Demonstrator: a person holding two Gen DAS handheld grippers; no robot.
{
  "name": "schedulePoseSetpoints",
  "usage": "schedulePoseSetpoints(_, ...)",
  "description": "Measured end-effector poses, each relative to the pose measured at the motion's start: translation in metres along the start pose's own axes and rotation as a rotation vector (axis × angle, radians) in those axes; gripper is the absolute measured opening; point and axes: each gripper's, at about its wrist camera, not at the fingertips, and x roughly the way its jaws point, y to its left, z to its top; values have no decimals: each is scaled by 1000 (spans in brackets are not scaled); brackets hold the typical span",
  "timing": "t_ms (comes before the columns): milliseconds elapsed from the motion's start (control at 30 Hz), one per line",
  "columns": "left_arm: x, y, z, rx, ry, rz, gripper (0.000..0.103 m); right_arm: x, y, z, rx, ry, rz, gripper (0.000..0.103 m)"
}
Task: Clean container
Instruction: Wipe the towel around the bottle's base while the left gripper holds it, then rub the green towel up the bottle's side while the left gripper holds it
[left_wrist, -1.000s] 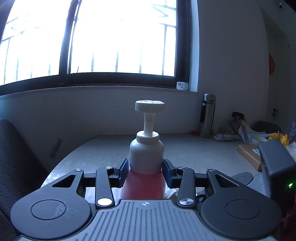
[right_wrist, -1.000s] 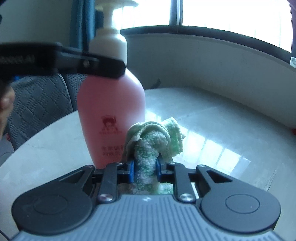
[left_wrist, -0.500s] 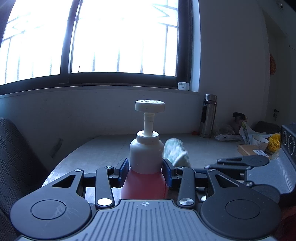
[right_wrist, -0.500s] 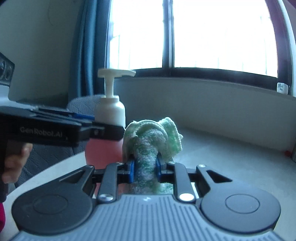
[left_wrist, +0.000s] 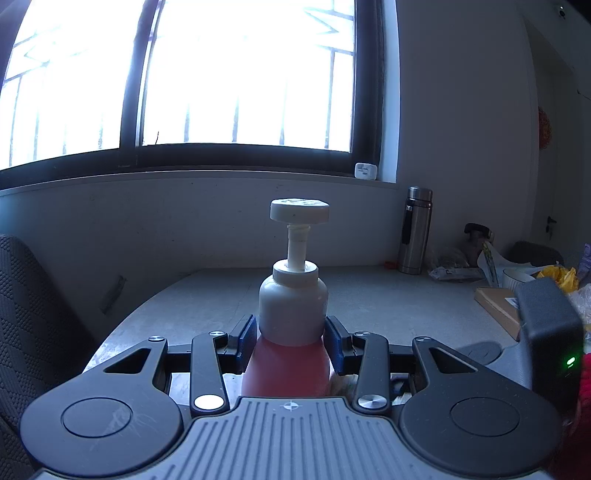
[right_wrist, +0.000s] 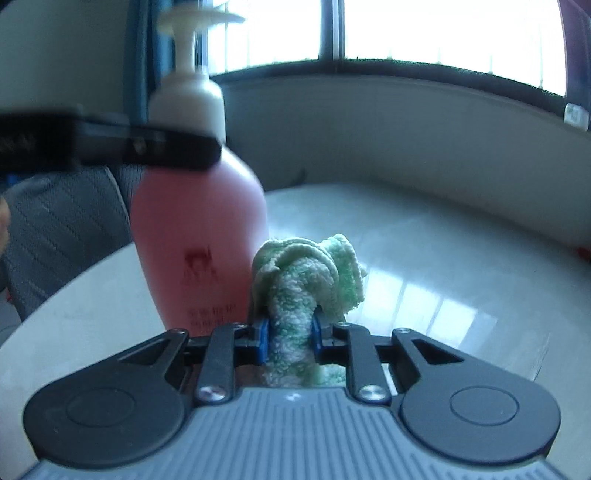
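Note:
A pink pump bottle (left_wrist: 288, 365) with a white collar and pump head stands upright on the pale table. My left gripper (left_wrist: 291, 336) is shut on the bottle just below the white collar. The bottle also shows in the right wrist view (right_wrist: 199, 236), with the left gripper's finger (right_wrist: 147, 149) across its shoulder. My right gripper (right_wrist: 290, 332) is shut on a bunched green cloth (right_wrist: 306, 273). The cloth sits low against the bottle's right side, near its base.
A steel flask (left_wrist: 415, 230) stands at the table's back. Bags, a cup and a cardboard box (left_wrist: 498, 306) crowd the right side. A dark chair (left_wrist: 26, 332) is at the left. The right gripper's body (left_wrist: 546, 332) is close on the right.
The right gripper with the cloth has dropped from beside the bottle's white collar to low on the pink body. The left gripper and bottle have stayed still.

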Motion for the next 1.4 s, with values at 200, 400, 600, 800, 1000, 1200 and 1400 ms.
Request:
schedulePoseSetpoints(200,0,1,-1,1,-1,-2,42,2,3,-3,-10,39,0,21)
schedulePoseSetpoints(400,-1,1,-1,0,0,0,42,-15,4,1,-11,-28,0,21)
schedulePoseSetpoints(600,-1,1,-1,0,0,0,42,-43,5,13,-15,-151,25,21)
schedulePoseSetpoints(800,-1,1,-1,-8,-2,-1,42,-55,13,18,-49,-194,46,21)
schedulePoseSetpoints(1000,-1,1,-1,-7,-2,-1,42,-44,5,11,-38,-139,40,21)
schedulePoseSetpoints(1200,-1,2,-2,-7,-2,-3,42,-27,4,4,-42,-75,36,21)
schedulePoseSetpoints(1400,0,2,-2,-6,-2,-3,42,0,1,-3,-24,28,35,21)
